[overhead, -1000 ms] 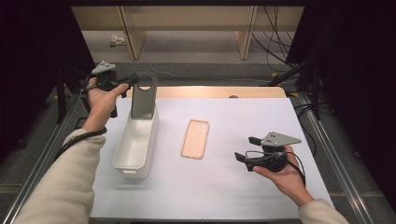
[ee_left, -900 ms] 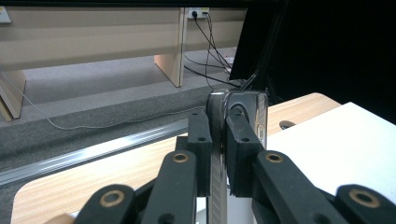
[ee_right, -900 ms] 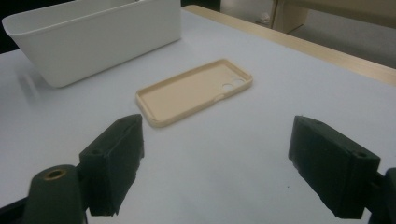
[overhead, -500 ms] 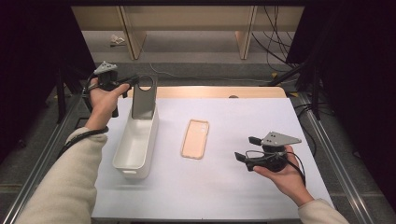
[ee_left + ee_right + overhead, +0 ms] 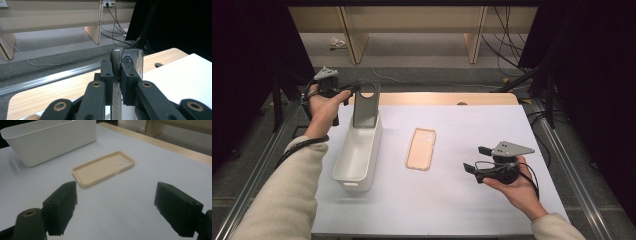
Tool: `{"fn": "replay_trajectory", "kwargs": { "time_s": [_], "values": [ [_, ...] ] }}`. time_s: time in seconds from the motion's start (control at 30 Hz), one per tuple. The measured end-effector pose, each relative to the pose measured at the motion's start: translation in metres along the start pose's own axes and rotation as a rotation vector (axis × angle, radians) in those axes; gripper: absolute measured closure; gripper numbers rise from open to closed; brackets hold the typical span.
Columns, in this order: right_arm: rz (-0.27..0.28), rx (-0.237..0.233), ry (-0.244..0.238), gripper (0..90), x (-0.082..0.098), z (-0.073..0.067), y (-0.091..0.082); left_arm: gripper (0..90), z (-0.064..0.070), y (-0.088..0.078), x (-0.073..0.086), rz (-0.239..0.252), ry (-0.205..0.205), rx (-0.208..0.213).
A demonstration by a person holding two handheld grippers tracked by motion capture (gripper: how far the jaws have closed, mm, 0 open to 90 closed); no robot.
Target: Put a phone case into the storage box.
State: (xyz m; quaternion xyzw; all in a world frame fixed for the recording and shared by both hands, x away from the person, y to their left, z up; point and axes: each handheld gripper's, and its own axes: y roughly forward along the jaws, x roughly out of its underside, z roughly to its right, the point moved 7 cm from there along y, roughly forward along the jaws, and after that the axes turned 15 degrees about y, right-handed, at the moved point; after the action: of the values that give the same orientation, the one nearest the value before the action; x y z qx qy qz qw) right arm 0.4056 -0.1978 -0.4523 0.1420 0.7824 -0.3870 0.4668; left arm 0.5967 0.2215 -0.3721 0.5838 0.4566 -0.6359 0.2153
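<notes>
High view: white bin point(image 5: 357, 160), dark phone case point(image 5: 364, 107) upright at its 12 o'clock end.
Your left gripper point(image 5: 354, 90) clamps that case; your right gripper point(image 5: 473, 159) gapes wide, holding nothing.

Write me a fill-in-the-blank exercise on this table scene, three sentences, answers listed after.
1. The left gripper is shut on a ____ phone case, held upright over the white bin.
2. The beige phone case lies ____ on the table.
3. The right gripper has its jaws ____.

Missing words: grey; flat; open
</notes>
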Motion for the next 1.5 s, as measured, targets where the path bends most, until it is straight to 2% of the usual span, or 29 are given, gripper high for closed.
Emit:
{"fn": "replay_trajectory", "kwargs": {
  "time_s": [0.67,1.5],
  "values": [
    [-0.002,0.001,0.001,19.3,0.000,0.001,0.000,81.5,-0.001,0.006,0.004,-0.018,0.013,-0.001],
    [-0.004,0.004,0.001,19.5,0.001,0.001,0.000,81.4,-0.006,0.010,0.025,-0.057,-0.011,-0.010]
  ]
}}
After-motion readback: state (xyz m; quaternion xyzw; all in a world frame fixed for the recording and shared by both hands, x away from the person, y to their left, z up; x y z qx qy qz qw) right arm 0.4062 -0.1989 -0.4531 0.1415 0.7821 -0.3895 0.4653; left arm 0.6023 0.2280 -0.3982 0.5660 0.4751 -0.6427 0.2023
